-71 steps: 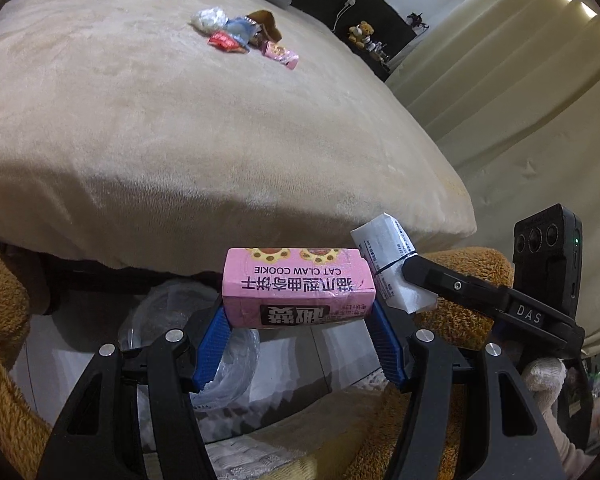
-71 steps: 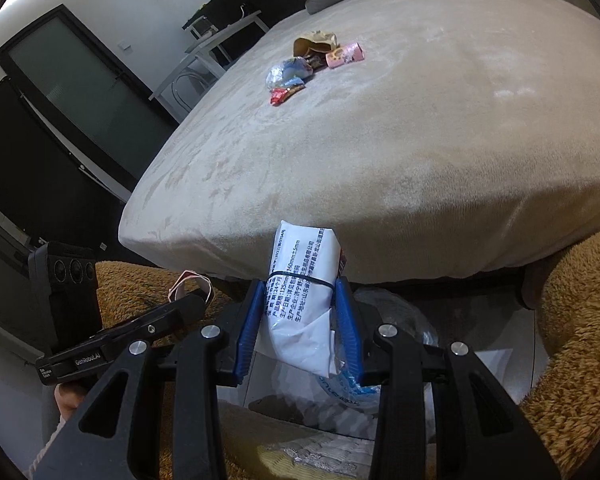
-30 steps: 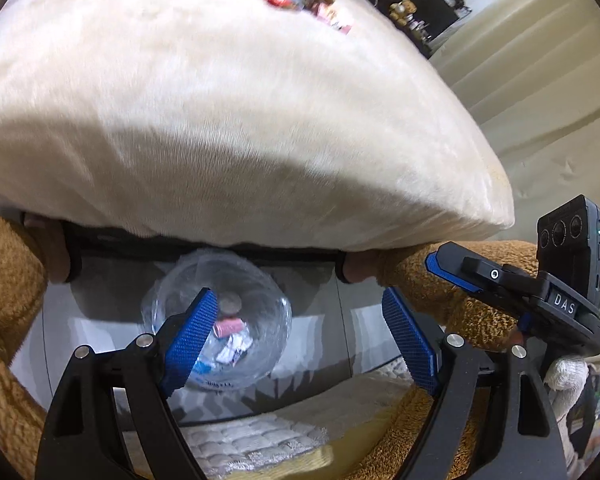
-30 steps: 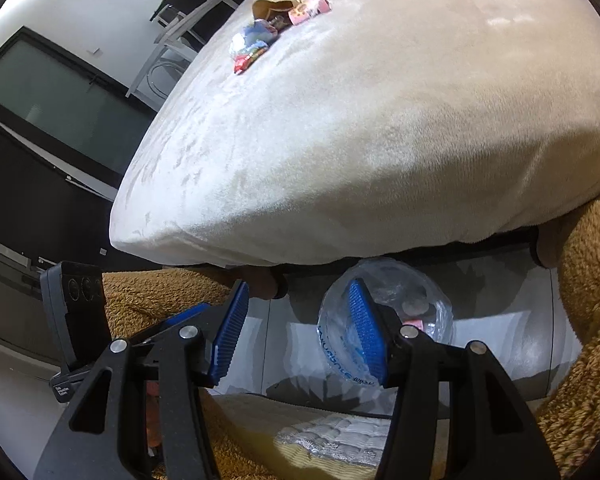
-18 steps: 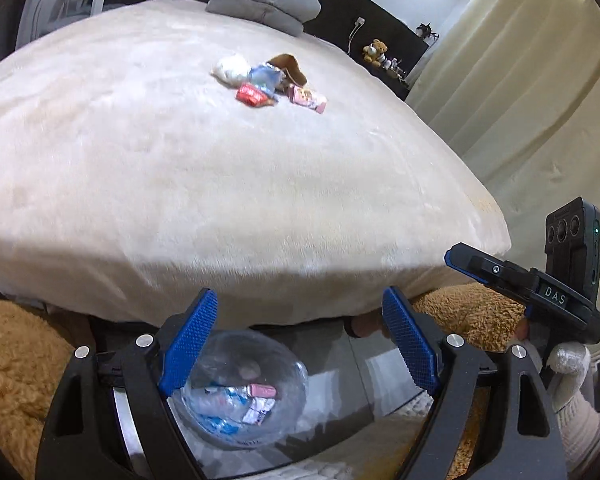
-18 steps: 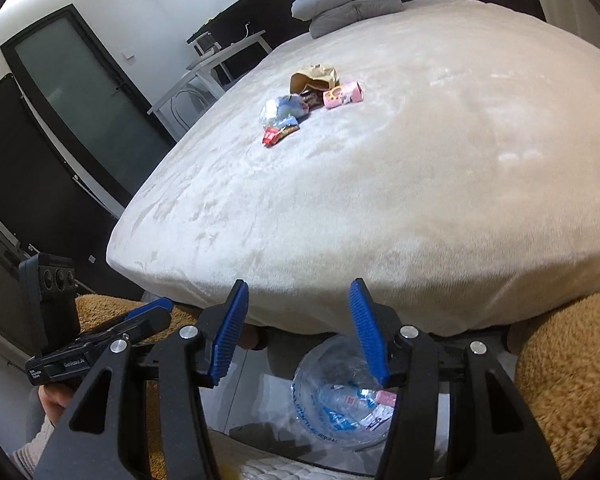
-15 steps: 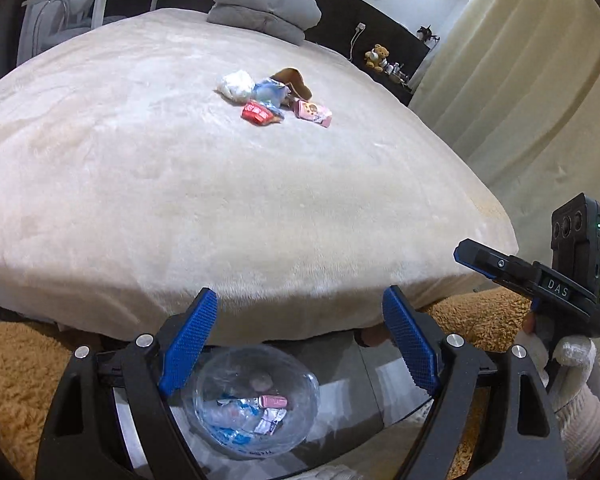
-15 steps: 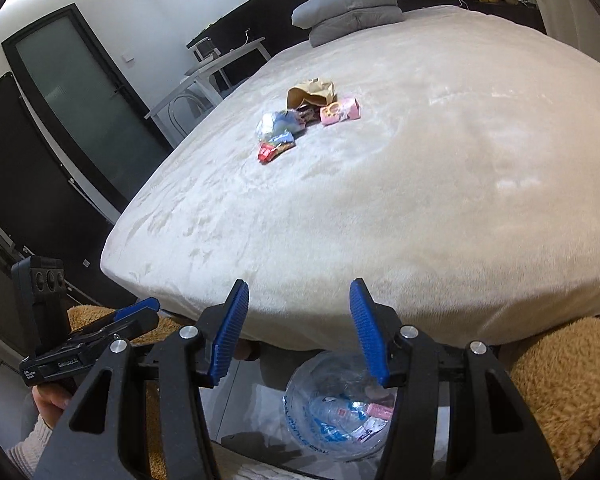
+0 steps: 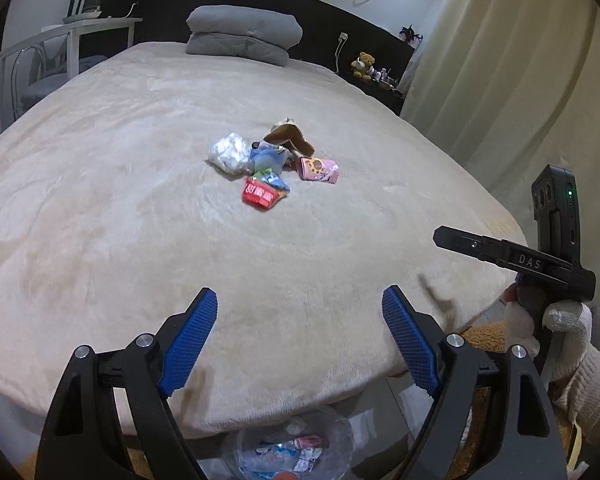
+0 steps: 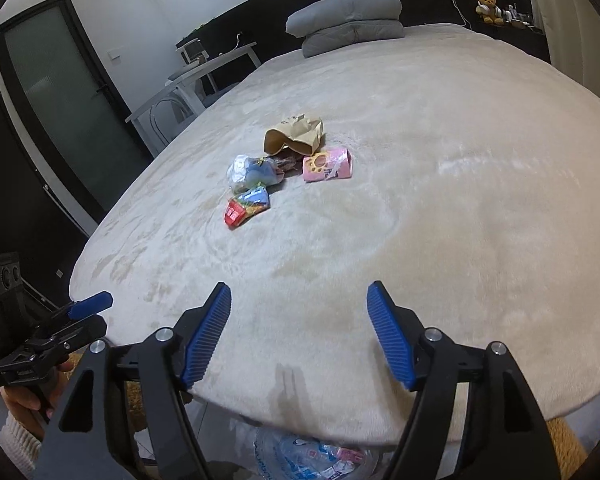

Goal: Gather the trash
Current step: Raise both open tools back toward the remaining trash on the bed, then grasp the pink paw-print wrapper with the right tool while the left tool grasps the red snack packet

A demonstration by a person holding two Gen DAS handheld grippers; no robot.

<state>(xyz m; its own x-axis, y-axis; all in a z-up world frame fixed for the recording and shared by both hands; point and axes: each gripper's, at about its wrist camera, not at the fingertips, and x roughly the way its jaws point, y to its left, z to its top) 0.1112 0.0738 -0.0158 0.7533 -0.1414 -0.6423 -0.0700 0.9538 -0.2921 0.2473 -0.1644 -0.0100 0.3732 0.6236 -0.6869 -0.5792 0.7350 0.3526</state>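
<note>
A small heap of trash lies mid-bed: a red wrapper [image 9: 260, 195] [image 10: 236, 213], a pink cookie box [image 9: 318, 169] [image 10: 327, 165], a crumpled white bag [image 9: 230, 152], a blue wrapper [image 9: 269, 160] [image 10: 258, 174] and a brown paper bag [image 9: 288, 138] [image 10: 294, 135]. My left gripper [image 9: 300, 312] is open and empty over the bed's near edge. My right gripper [image 10: 298, 308] is also empty, its jaws opening. Below the bed edge a clear plastic trash bag [image 9: 296, 448] [image 10: 320, 458] holds several wrappers.
The beige bed cover [image 9: 140, 200] fills both views. A folded grey blanket [image 9: 244, 36] [image 10: 348, 16] lies at the far end. A white desk [image 9: 64, 36] stands on the left, curtains [image 9: 520, 80] on the right. A gloved hand [image 9: 540, 320] holds the other gripper.
Both grippers rose from the trash bag below the bed edge to above the bed. The pink box and white packet, held earlier, lie in the bag. The right jaws have widened.
</note>
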